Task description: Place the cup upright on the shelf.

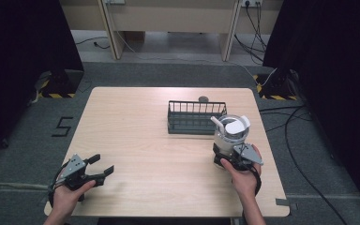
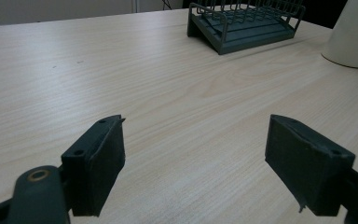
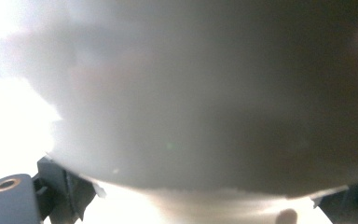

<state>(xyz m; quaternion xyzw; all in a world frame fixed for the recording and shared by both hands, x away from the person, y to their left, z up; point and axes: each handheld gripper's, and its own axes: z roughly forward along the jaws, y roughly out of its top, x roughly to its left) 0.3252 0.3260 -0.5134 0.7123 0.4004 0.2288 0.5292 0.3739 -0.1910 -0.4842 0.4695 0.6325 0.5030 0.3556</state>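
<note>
On the right side of the tabletop (image 1: 136,140) stands a pale cup (image 1: 231,133) with a white lid and a straw, and the right claw (image 1: 229,157) is around its lower part, with the person's right hand (image 1: 243,176) behind it. In the right gripper view the cup (image 3: 191,93) is very close and blurred, and a black jaw shows at each lower corner against its sides, so this claw seems to grip the cup near the base. The cup is upright and just in front of a dark wire rack (image 1: 194,116), which sits near the far middle of the tabletop; I cannot tell if the two touch. Behind the rack lies a small round dark thing (image 1: 203,99). The left claw (image 1: 101,168) is at the near left corner, held by the left hand (image 1: 70,194), and its jaws stand wide apart with nothing between them. In the left gripper view the left claw (image 2: 196,158) hangs low over the bare wood, the rack (image 2: 247,23) is far ahead, and the cup's pale base (image 2: 354,37) is at the right edge.
</note>
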